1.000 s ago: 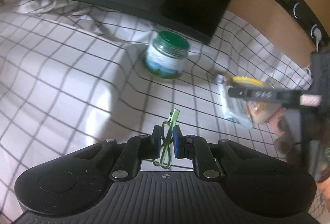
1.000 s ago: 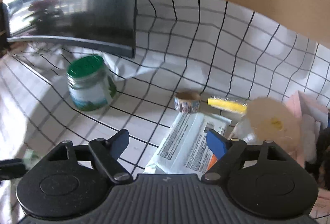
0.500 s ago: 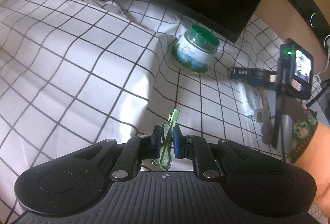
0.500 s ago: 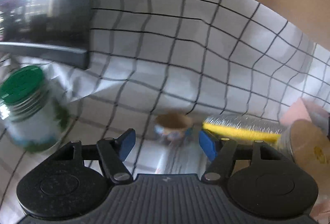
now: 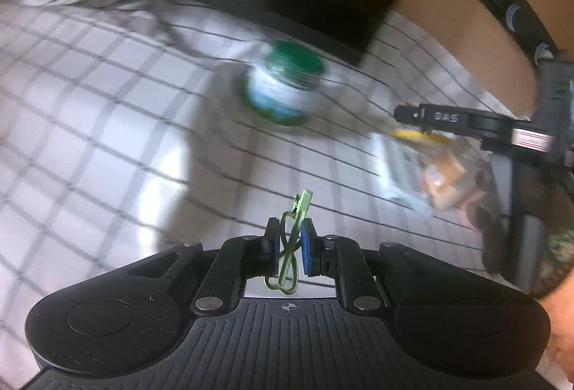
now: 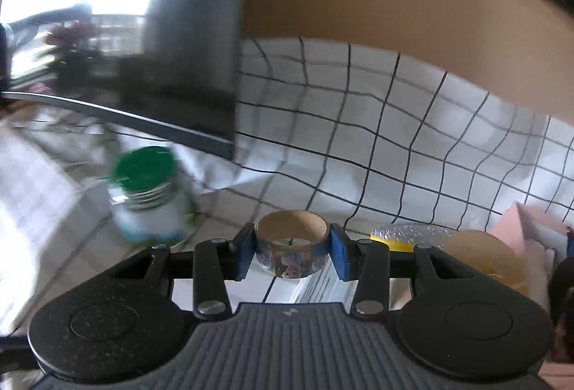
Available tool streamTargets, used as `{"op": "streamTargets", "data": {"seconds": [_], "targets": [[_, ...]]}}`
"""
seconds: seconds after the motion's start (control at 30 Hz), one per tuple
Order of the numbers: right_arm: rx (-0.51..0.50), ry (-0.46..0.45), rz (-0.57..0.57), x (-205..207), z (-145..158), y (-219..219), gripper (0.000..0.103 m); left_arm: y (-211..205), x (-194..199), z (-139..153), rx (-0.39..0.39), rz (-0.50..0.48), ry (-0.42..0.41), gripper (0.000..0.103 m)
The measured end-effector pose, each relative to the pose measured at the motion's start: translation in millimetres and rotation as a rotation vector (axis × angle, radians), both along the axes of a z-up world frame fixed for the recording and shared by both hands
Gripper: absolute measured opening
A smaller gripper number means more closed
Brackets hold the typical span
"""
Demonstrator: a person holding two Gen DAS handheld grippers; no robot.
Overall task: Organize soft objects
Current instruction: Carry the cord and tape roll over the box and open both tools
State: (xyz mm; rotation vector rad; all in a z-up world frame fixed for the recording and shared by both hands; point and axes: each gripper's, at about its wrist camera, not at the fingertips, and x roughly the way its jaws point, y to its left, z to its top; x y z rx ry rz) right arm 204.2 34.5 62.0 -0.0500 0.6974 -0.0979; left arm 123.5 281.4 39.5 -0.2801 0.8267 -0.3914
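My left gripper (image 5: 288, 241) is shut on a thin green clip (image 5: 303, 201) that sticks up between its blue pads, above the checked cloth (image 5: 89, 139). In the right wrist view my right gripper (image 6: 291, 248) is closing on a small tape roll (image 6: 290, 259) with a printed picture band. Both blue pads touch its sides. The left wrist view shows the right gripper's black finger (image 5: 441, 117) at the right, over a pile of items.
A green-lidded jar (image 6: 150, 196) stands left of the roll, in front of a dark monitor (image 6: 179, 49). A white wipes pack (image 6: 323, 286), a yellow item (image 6: 391, 243), a round tan lid (image 6: 480, 253) and pink foam (image 6: 520, 228) crowd the right. A tan wall stands behind.
The right gripper's jaws have come in from wide apart onto the tape roll, which now sits between the pads. The left gripper keeps the green clip while its view has swung.
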Motion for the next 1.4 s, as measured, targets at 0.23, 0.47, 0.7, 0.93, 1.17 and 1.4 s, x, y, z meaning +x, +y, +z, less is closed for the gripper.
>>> {"op": "streamTargets", "data": {"seconds": [0.23, 0.47, 0.7, 0.93, 1.17, 1.4], "targets": [[0.014, 0.0, 0.037, -87.9, 36.2, -25.7, 0.043, -70.3, -12.1, 4.6, -0.004, -0.197, 0.008, 0.014], [-0.127, 0.043, -0.03, -171.7, 47.4, -79.1, 0.043, -157.1, -38.4, 6.8, 0.0, -0.452, 0.069, 0.014], [-0.103, 0.075, -0.2, -232.6, 52.4, -139.6, 0.043, -239.0, -63.2, 6.8, 0.004, -0.67, 0.091, 0.014], [-0.09, 0.081, -0.305, -270.3, 43.4, -172.2, 0.043, -278.2, -55.4, 14.8, -0.005, -0.705, 0.08, 0.014], [-0.064, 0.058, -0.359, -291.1, 43.3, -187.7, 0.043, -318.6, -10.5, 69.3, -0.022, -0.645, -0.11, 0.014], [-0.058, 0.014, -0.339, -292.5, 49.6, -190.9, 0.043, -373.0, 36.7, 103.3, 0.021, -0.588, -0.24, 0.015]]}}
